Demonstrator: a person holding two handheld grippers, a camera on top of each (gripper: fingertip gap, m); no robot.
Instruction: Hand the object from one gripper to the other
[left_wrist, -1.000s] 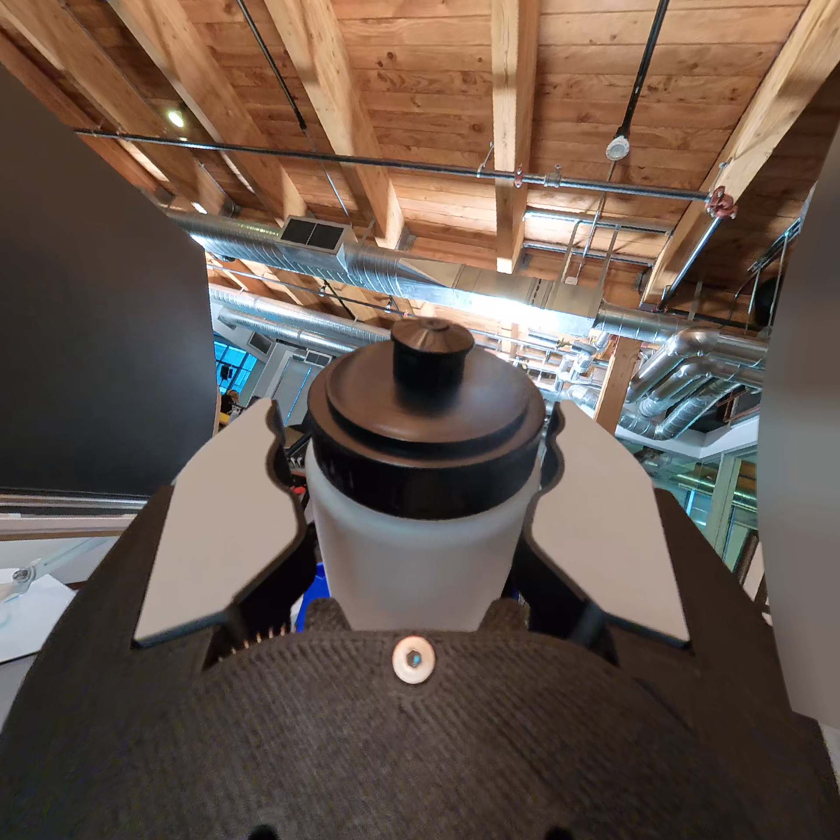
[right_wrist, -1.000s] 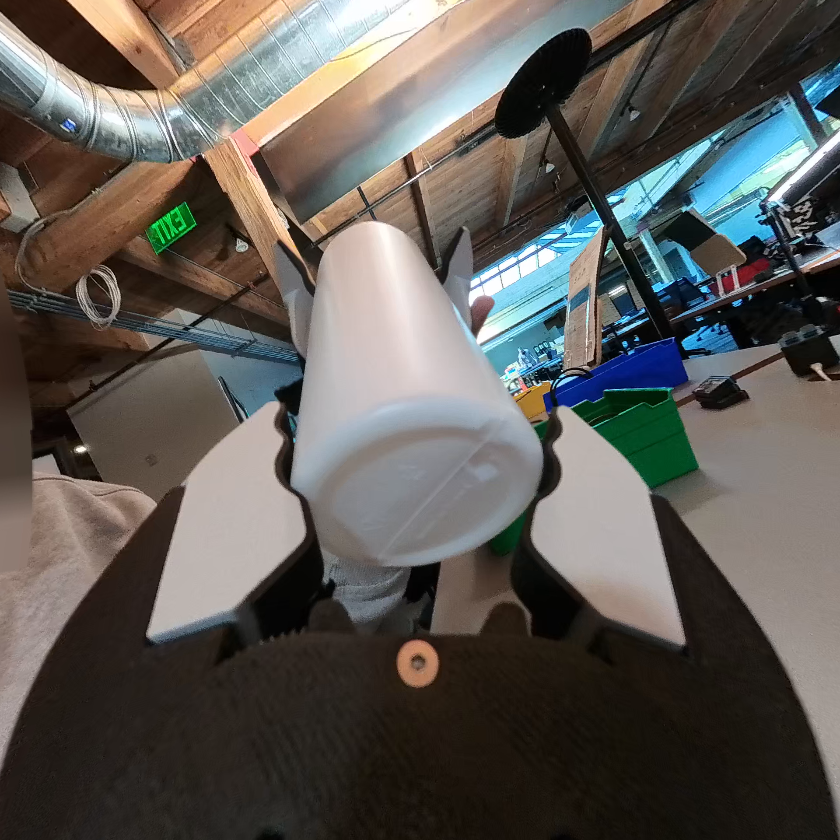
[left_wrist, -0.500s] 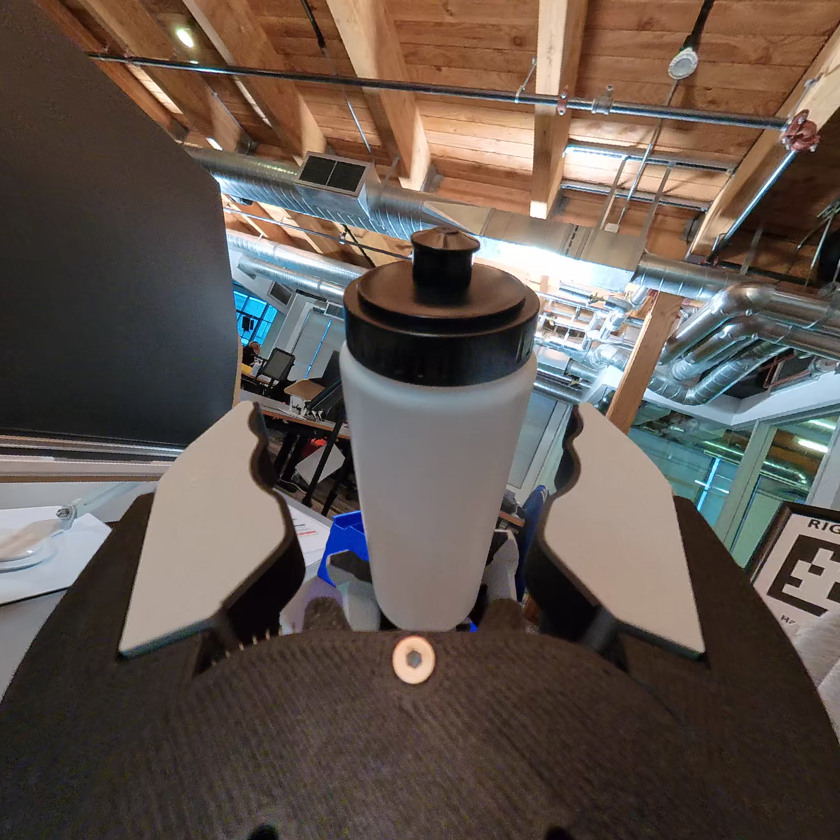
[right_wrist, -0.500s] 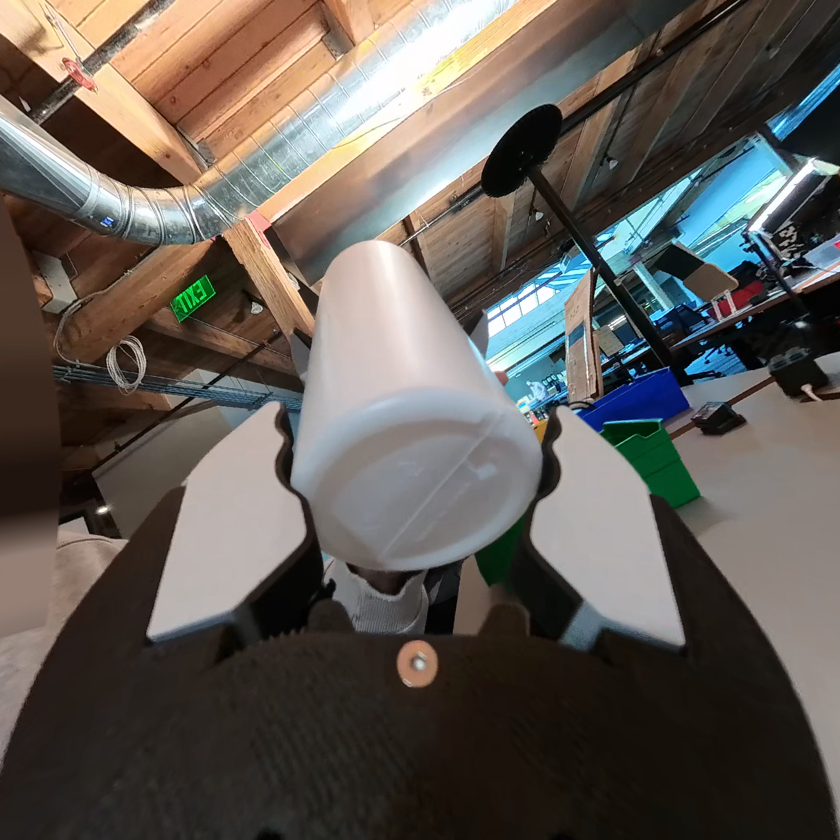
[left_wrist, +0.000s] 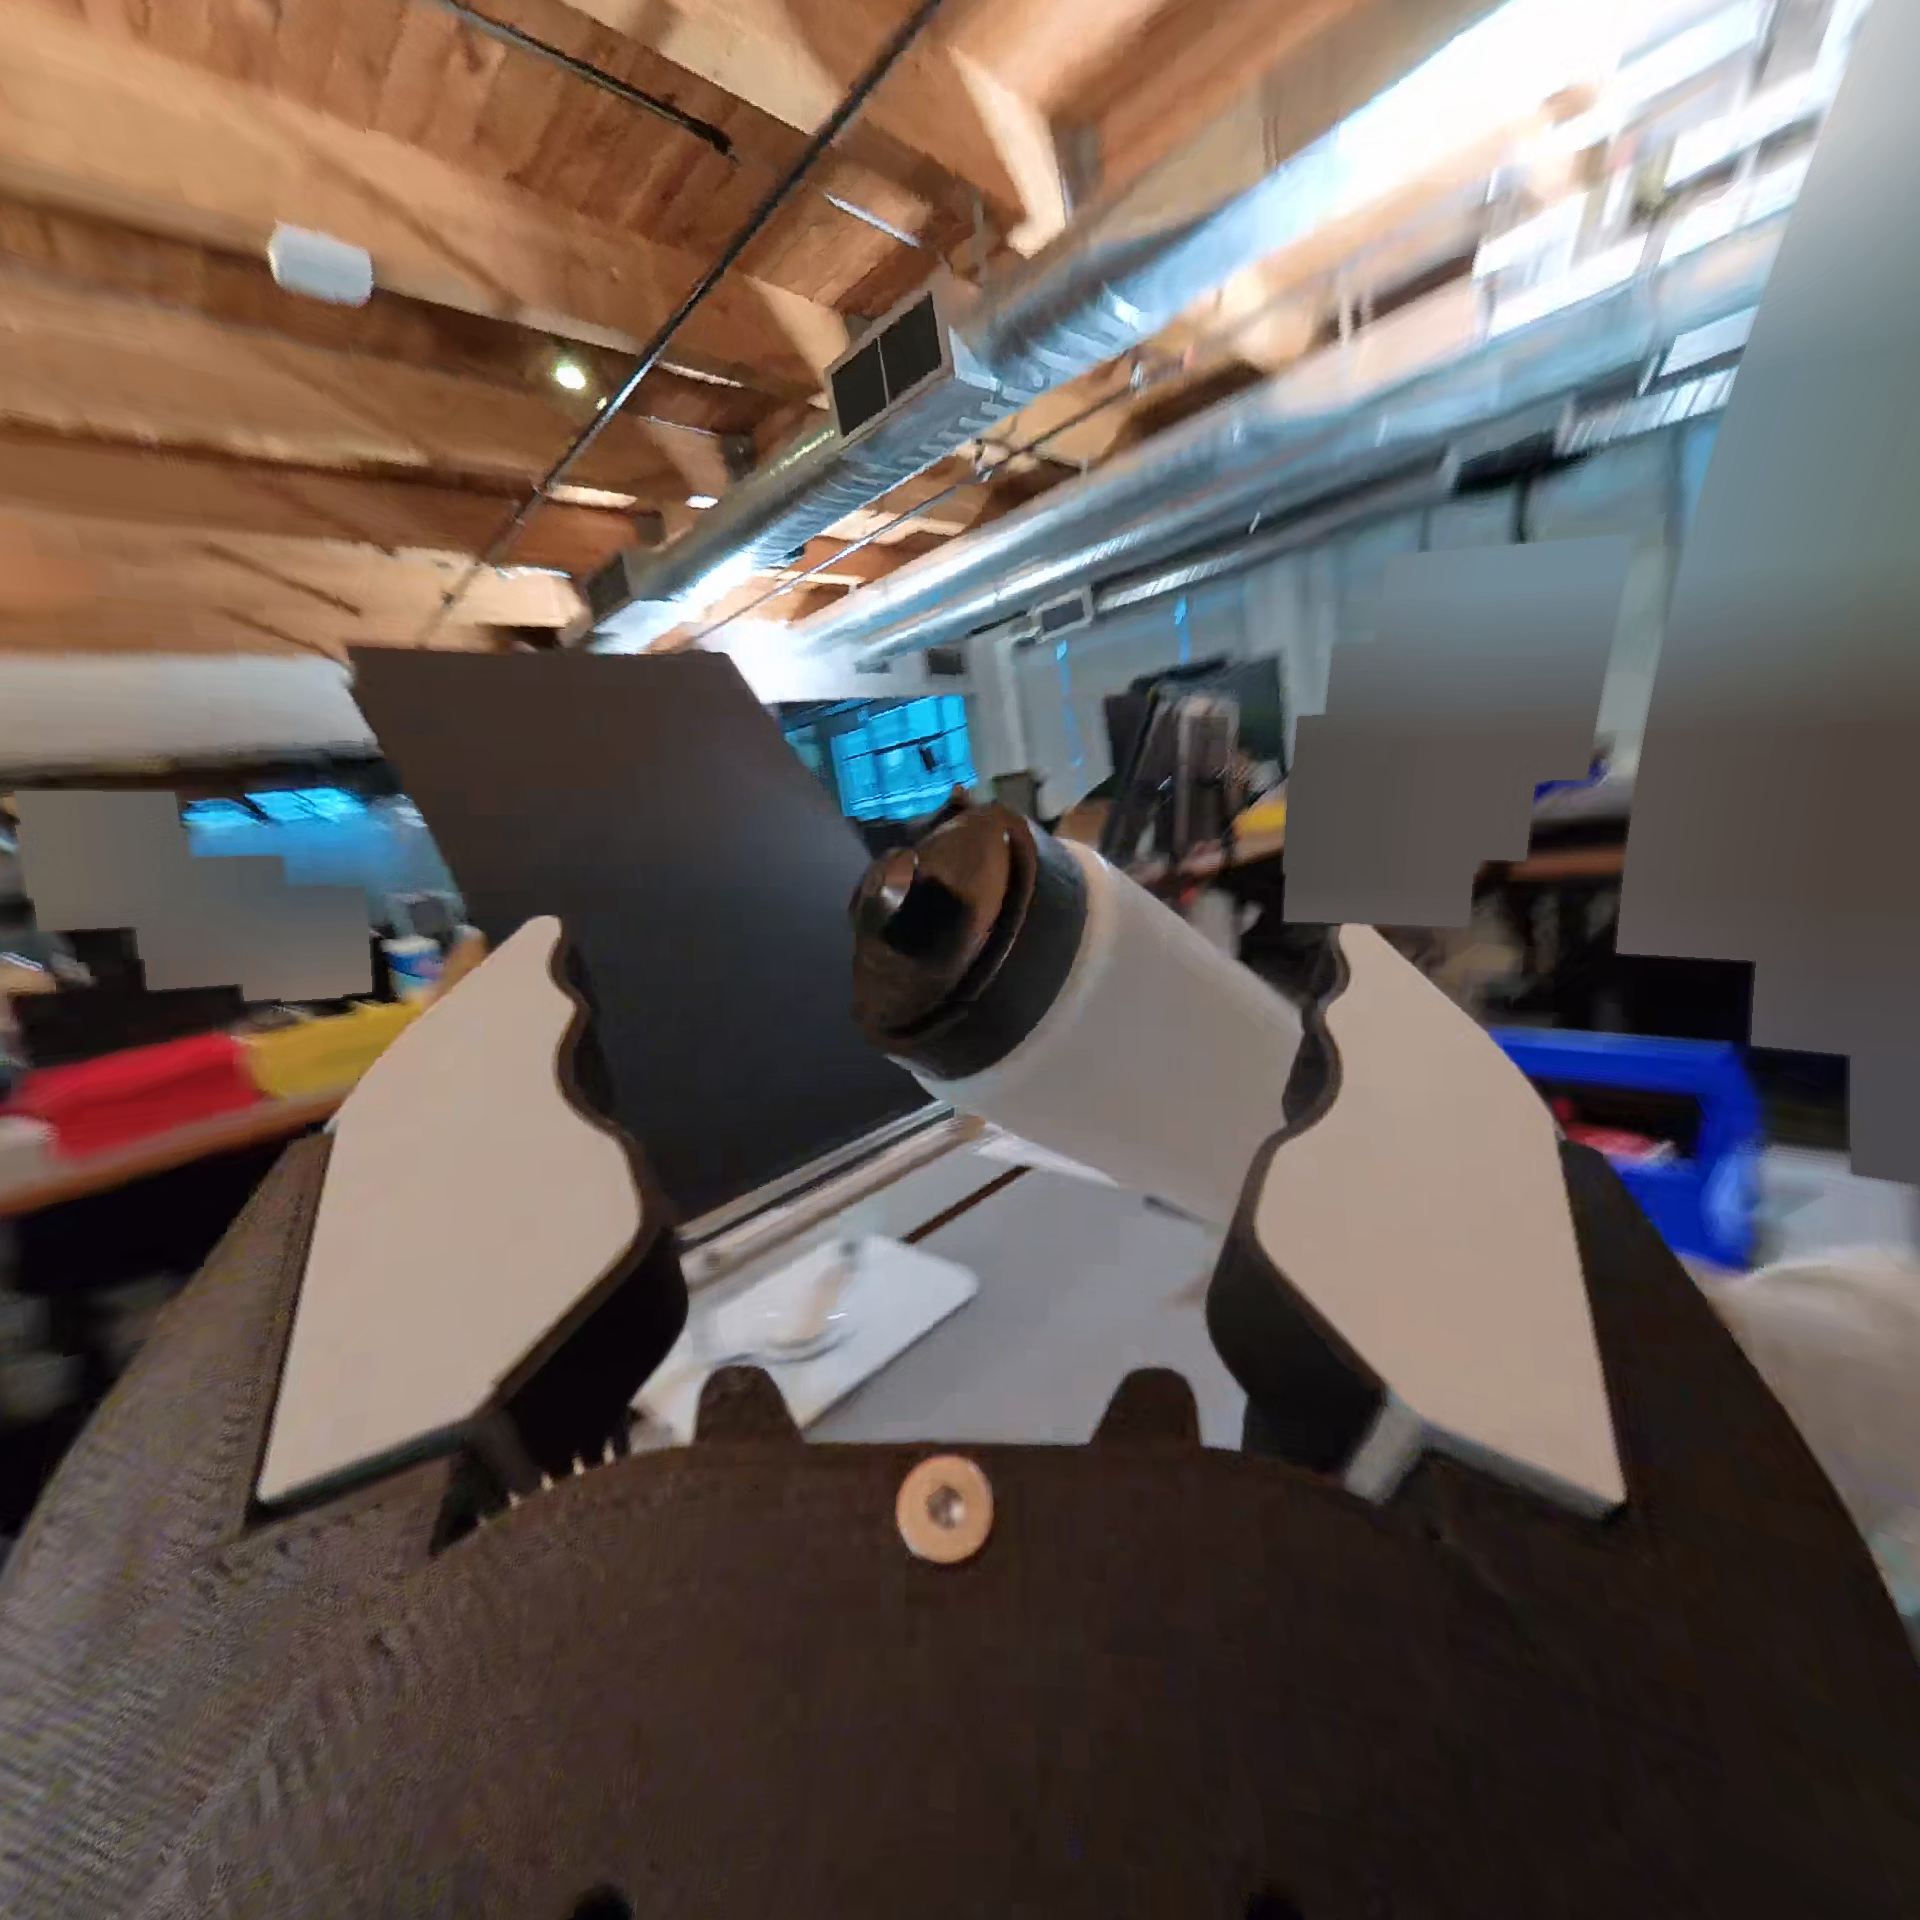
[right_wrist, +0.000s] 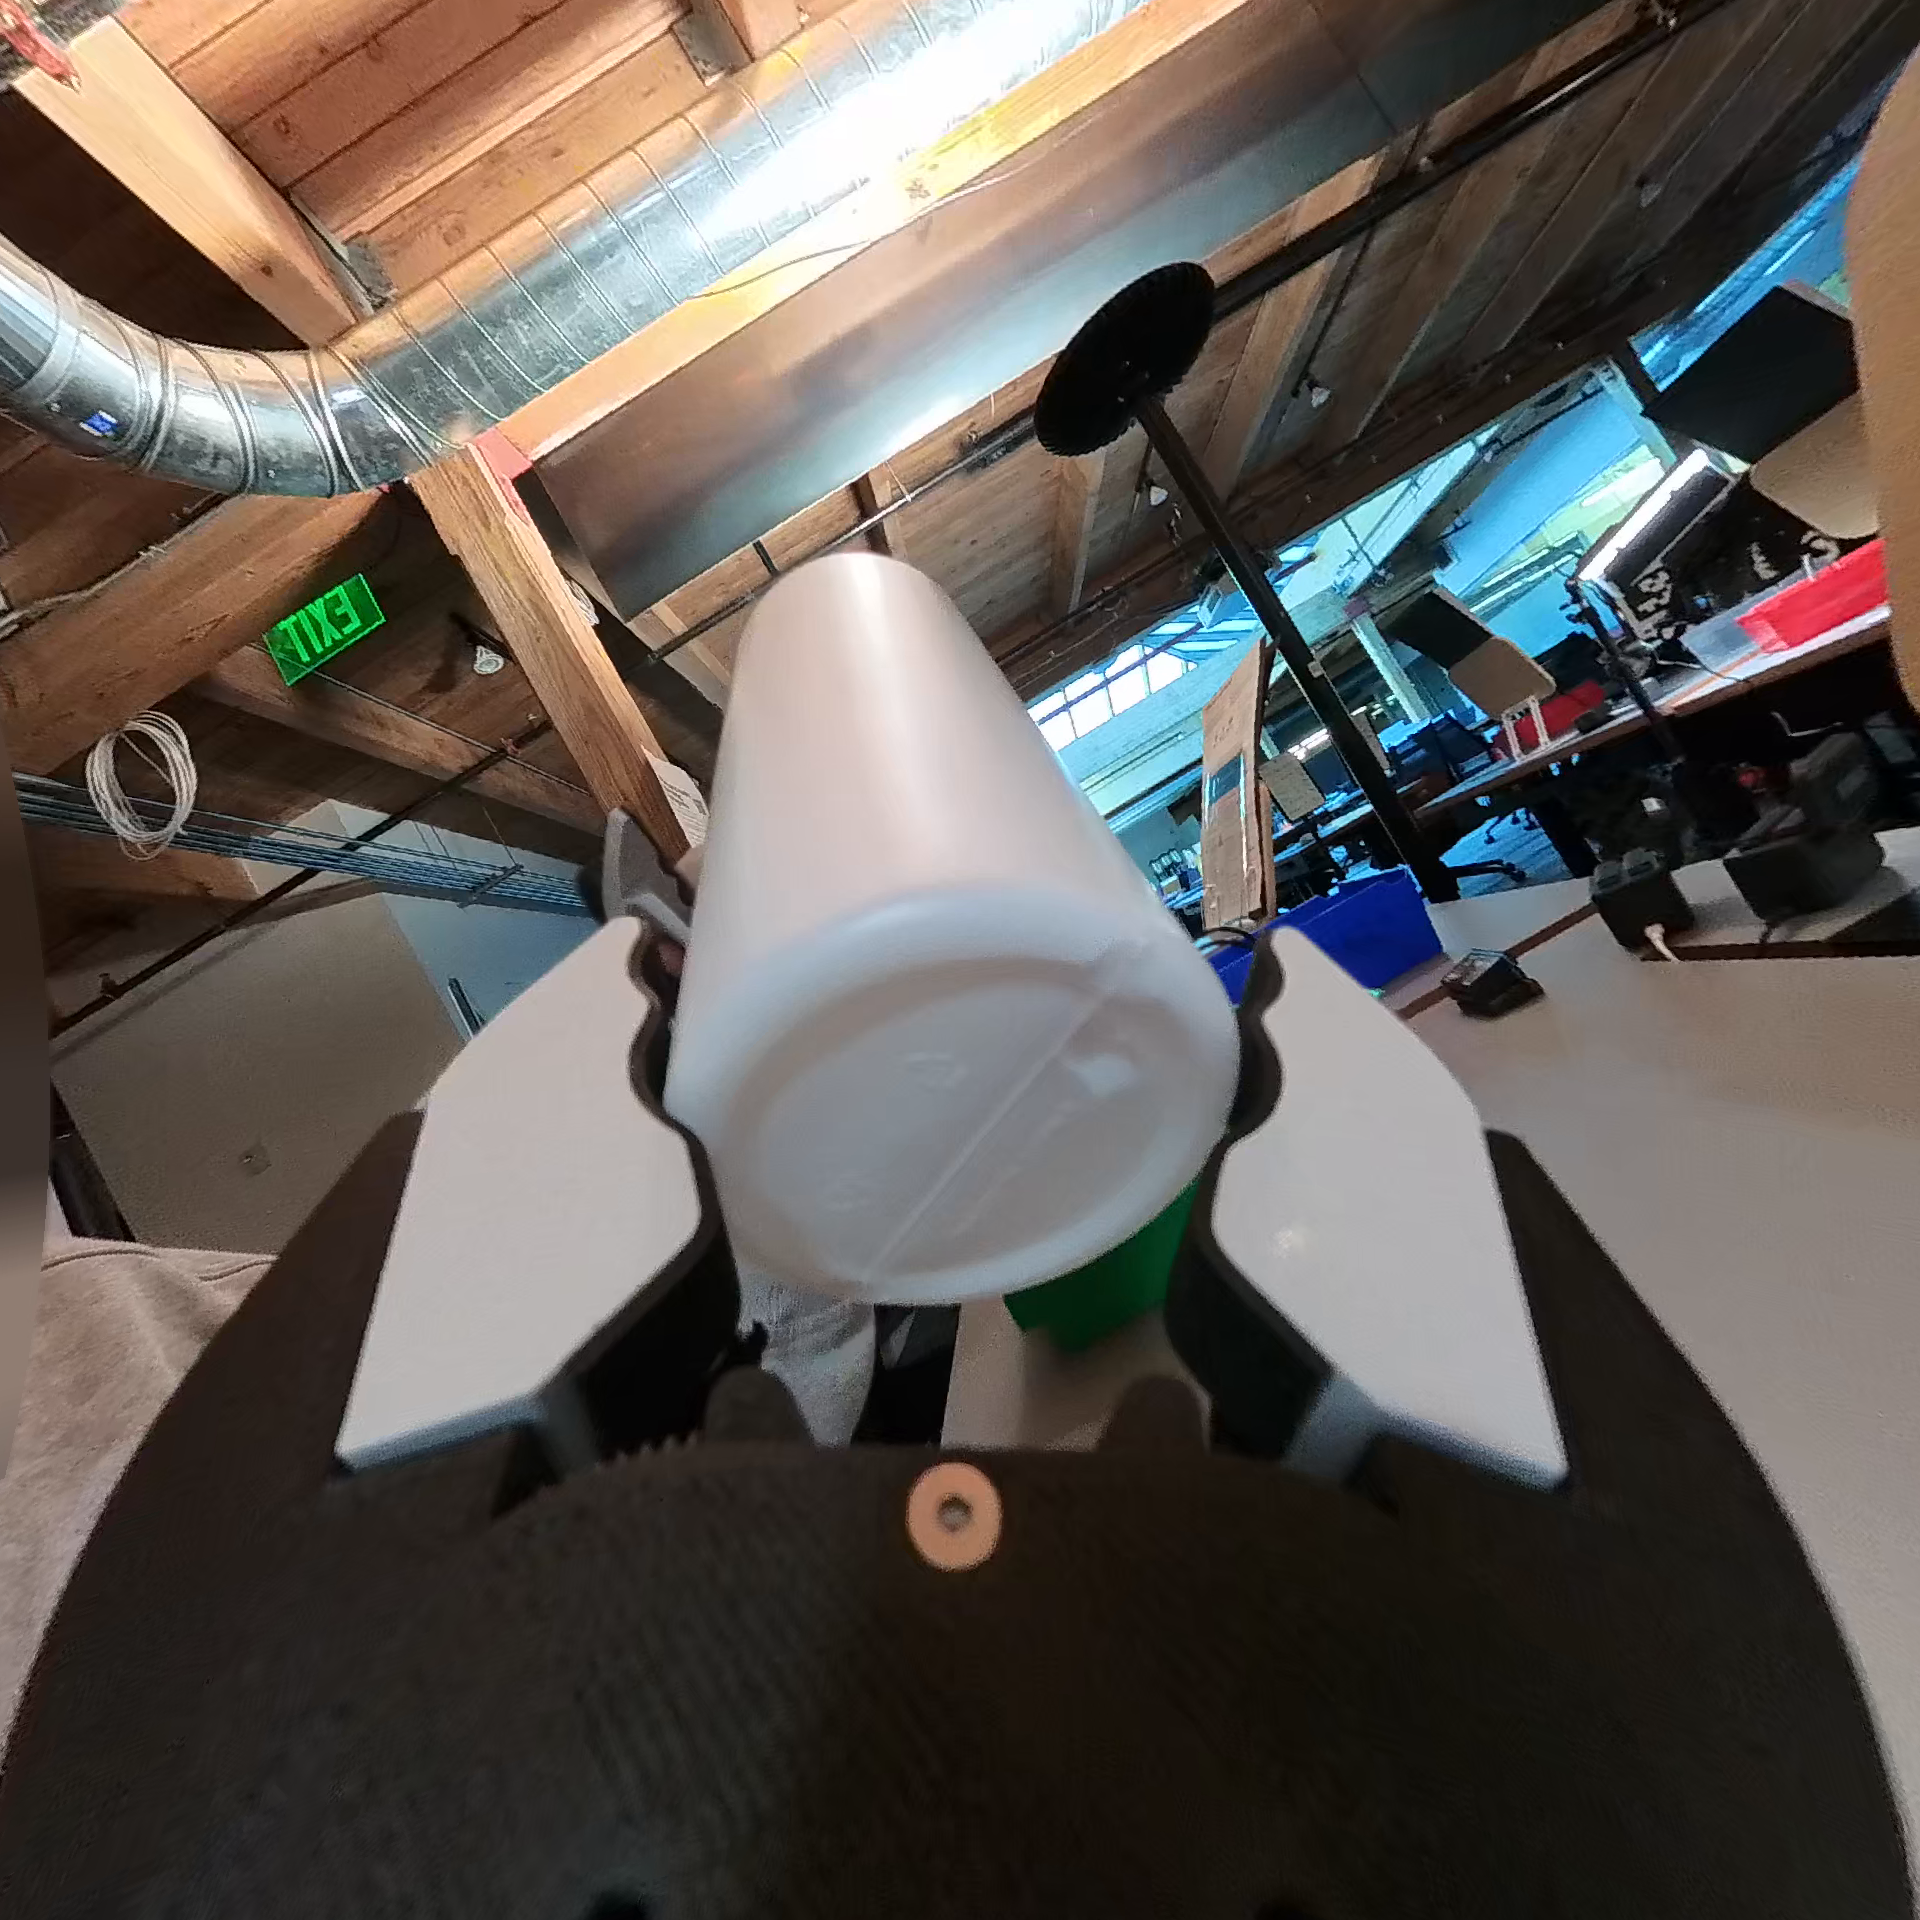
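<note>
The object is a white plastic bottle (right_wrist: 935, 935) with a black cap. My right gripper (right_wrist: 951, 935) is shut on its base end, which faces the camera, and the body points up and away. In the left wrist view the bottle (left_wrist: 1132, 1049) is out past my fingertips. It tilts there with its black cap (left_wrist: 956, 935) toward the upper left, and its lower end is hidden behind my right finger (left_wrist: 1423, 1195). My left gripper (left_wrist: 945, 930) is open wide and holds nothing. This view is blurred by motion.
A black panel (left_wrist: 644, 883) stands behind a white tabletop (left_wrist: 1060, 1278) with a flat white pad (left_wrist: 831, 1320). A blue bin (left_wrist: 1642, 1122) is at the right. In the right wrist view, a green bin (right_wrist: 1101, 1288), a blue bin (right_wrist: 1340, 925) and a black pole (right_wrist: 1247, 582) stand by the table (right_wrist: 1610, 1143).
My left gripper let go of the bottle near its cap, drew back and swung down and sideways. The bottle stays in my right gripper, which barely moved.
</note>
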